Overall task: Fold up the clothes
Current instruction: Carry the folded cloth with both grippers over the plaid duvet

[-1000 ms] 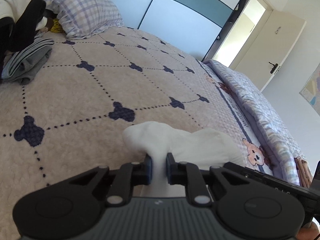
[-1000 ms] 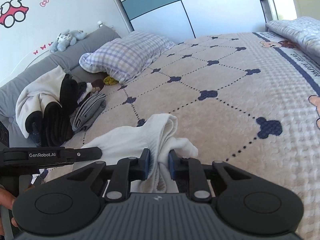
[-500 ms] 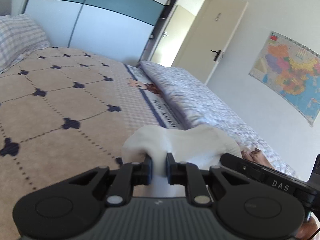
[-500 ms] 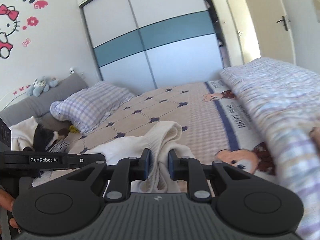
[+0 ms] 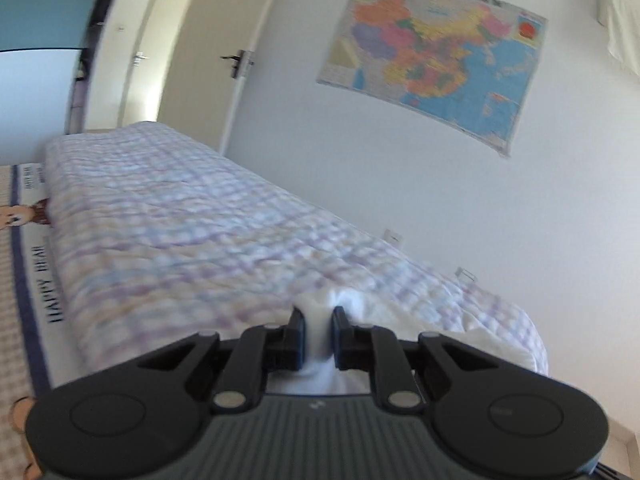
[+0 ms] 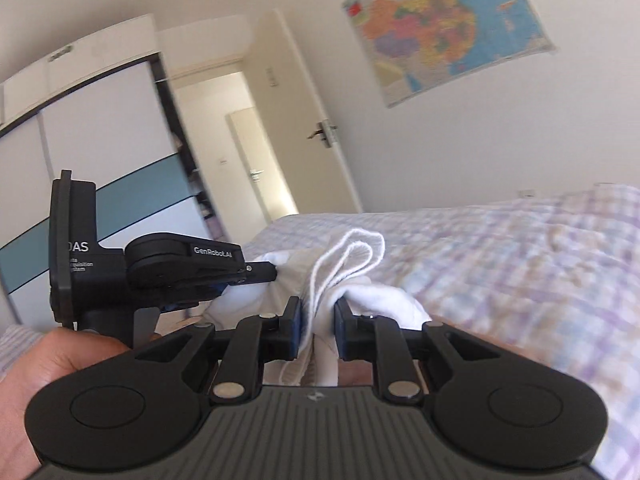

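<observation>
Both grippers carry one white garment (image 6: 352, 276) above the bed.

Left gripper (image 5: 318, 334): fingers (image 5: 297, 336) nearly closed, pinching a narrow bunch of the white cloth (image 5: 318, 328) between the pads. The cloth rises in a small peak just past the fingertips and spreads off to the right, lying over or just above the plaid quilt (image 5: 180, 216); contact cannot be told from this view. The background is motion-blurred.

Right gripper (image 6: 316, 330): fingers (image 6: 292, 332) likewise closed to a thin gap on a gathered fold of the same garment. A ribbed, looped hem stands up above the fingertips, tilted right. More cloth hangs down between the fingers toward the gripper body.

In the right wrist view, the left gripper (image 6: 260, 274) enters from the left, side on, its tip buried in the white cloth just beside the right gripper's grasp. The two grasp points are close together. The person's left hand (image 6: 52, 364) wraps the handle at lower left.

Surroundings: the plaid quilt in lilac and white lies bunched along the far side of the bed. A blanket (image 5: 24, 280) with a navy stripe, "HAPPY BEAR" lettering and bear figures shows at left. A coloured wall map (image 5: 436, 56) hangs on the white wall. A cream door (image 6: 292, 128) stands open beside a wardrobe (image 6: 100, 184) with white and teal panels.
</observation>
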{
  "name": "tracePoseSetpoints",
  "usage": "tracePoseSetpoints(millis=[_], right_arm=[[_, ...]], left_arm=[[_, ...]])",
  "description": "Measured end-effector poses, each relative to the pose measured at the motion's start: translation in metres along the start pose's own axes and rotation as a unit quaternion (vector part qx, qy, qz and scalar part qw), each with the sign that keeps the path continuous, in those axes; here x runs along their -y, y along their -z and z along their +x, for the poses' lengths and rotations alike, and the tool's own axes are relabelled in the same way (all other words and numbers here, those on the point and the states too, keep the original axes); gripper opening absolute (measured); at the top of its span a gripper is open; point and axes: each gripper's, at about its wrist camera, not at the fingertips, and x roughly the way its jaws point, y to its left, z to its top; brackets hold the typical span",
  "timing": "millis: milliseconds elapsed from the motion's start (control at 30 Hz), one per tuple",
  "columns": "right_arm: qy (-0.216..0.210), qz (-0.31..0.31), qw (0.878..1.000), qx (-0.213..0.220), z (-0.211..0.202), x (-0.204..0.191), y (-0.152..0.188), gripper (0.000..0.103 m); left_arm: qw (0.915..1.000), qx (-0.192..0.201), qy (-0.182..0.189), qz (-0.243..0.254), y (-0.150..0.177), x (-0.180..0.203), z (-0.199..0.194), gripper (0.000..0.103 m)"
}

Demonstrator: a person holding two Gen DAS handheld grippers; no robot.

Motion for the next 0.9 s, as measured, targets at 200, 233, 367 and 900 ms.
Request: tracePoseSetpoints(millis=[200, 233, 367, 900], right_arm=[[0.034, 0.126, 0.984, -0.120, 0.049, 0.051, 0.047, 0.023], [0.038, 0.127, 0.985, -0.113, 0.048, 0.051, 0.045, 0.023], [0.029, 0.154, 0.982, -0.104, 0.043, 0.051, 0.045, 0.023], [0.013, 0.166, 0.986, -0.005, 0.040, 0.104, -0.006, 0.037]], left_arm=[[0.9947, -0.070, -0.054, 0.052, 0.035, 0.011, 0.065, 0.018], [0.9946, -0.070, -0.056, 0.052, 0.036, 0.010, 0.067, 0.022], [0.9963, -0.055, -0.055, 0.037, 0.021, 0.007, 0.065, 0.023], [0.9933, -0.056, -0.054, 0.085, 0.034, 0.046, 0.027, 0.028]])
